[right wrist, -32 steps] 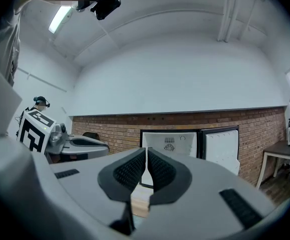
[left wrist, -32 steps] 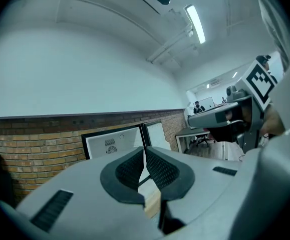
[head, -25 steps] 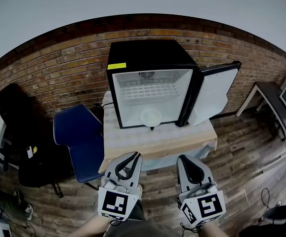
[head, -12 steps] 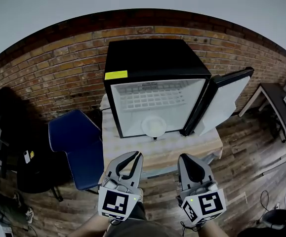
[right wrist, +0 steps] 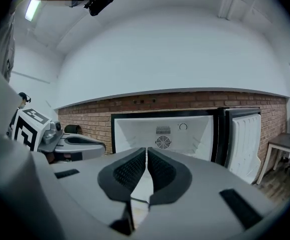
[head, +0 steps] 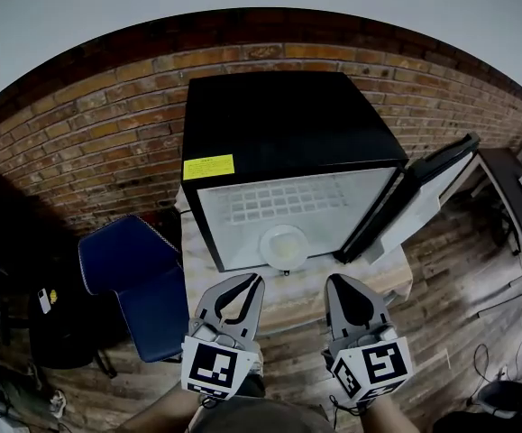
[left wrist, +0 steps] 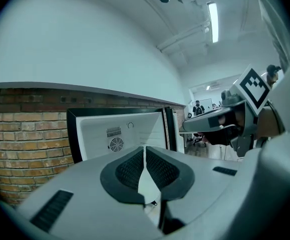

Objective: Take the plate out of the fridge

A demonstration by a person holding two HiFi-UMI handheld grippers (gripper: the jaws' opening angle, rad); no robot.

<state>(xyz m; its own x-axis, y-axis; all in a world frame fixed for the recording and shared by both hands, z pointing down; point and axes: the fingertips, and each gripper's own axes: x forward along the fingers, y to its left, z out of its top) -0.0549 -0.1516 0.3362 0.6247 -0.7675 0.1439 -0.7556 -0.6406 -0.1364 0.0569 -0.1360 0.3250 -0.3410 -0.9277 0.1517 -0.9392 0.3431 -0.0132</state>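
Plate inside fridge, door open

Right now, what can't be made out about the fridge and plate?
Plate: head view, too small to tell whether it's empty; both gripper views, blocked by shut jaws of left hand-held gripper and right hand-held gripper.
Yellow label on fridge: head view, print too small.

Fridge: matt black shell, smooth white plastic lining. Wall rough red brick; floor matt wood planks. Plate smooth, white.
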